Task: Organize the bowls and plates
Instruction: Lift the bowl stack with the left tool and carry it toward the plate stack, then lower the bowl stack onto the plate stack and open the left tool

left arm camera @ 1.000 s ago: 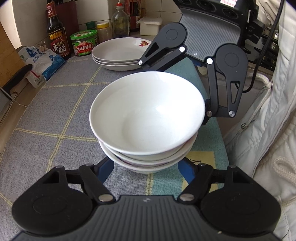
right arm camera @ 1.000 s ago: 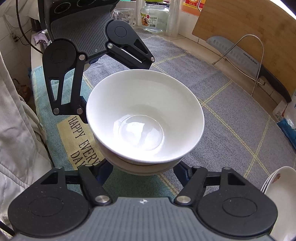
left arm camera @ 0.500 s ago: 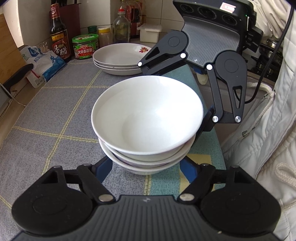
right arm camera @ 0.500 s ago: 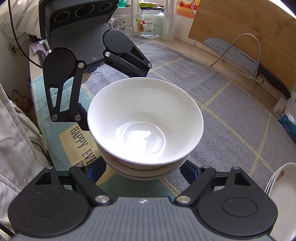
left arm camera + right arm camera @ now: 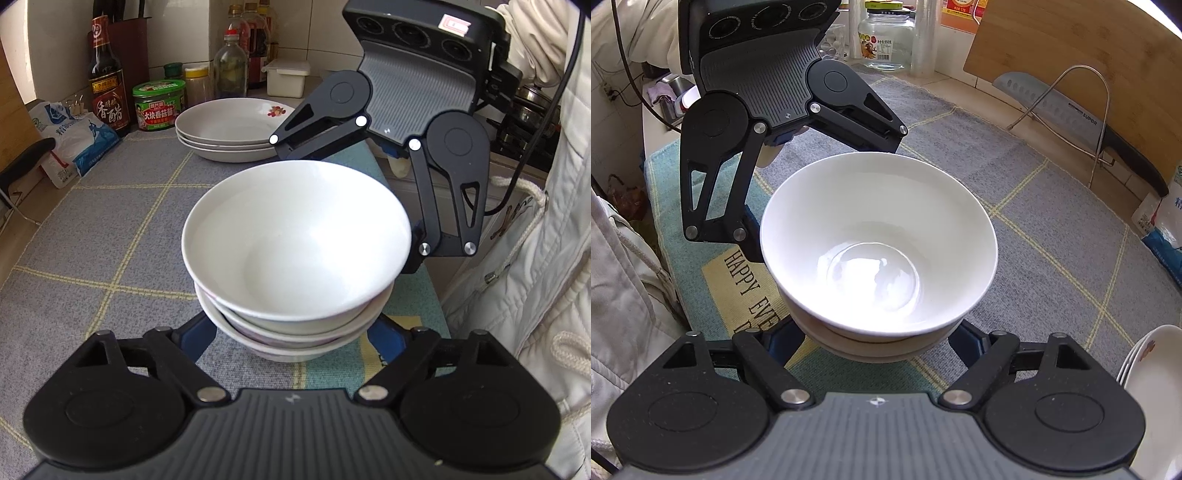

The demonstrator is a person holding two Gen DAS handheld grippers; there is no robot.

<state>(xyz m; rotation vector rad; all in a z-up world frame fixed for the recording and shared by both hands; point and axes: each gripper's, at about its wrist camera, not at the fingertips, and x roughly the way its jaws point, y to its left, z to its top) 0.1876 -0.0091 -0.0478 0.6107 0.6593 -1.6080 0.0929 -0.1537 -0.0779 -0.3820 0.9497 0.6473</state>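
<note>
Right, your stack of white ceramic bowls (image 5: 295, 254) sits on the grey checked cloth mat (image 5: 110, 229), and you have a tool on either side of it. Your left gripper (image 5: 291, 339) reaches in from one side; only the blue roots of its fingers (image 5: 195, 334) show, and the tips vanish under the stack's rim, so you cannot see whether the pads touch the lowest bowl. Its jaws have just been opening and stand wide, with the stack between them. Your right gripper (image 5: 879, 341) mirrors that from the opposite side: jaws set wide after opening and then easing in a touch, blue fingers (image 5: 964, 341) slipping out of sight beneath the bowls, contact hidden. From the right wrist view you can count only two or three bowls; the lower ones merge. Beyond the stack, on the far side from your left gripper, a pile of shallow white plates with a red flower print (image 5: 229, 129) rests on the mat; in the right wrist view that pile is cut off at the frame edge. Behind the plates stand a green-lidded jar (image 5: 159, 105) and a dark sauce bottle (image 5: 107, 81). A steel cleaver (image 5: 1071, 114) leans on a wire rack (image 5: 1078, 110) before a wooden board (image 5: 1071, 48), well apart from the bowls. A white padded sleeve (image 5: 535, 258) fills the edge beside the stack.
</note>
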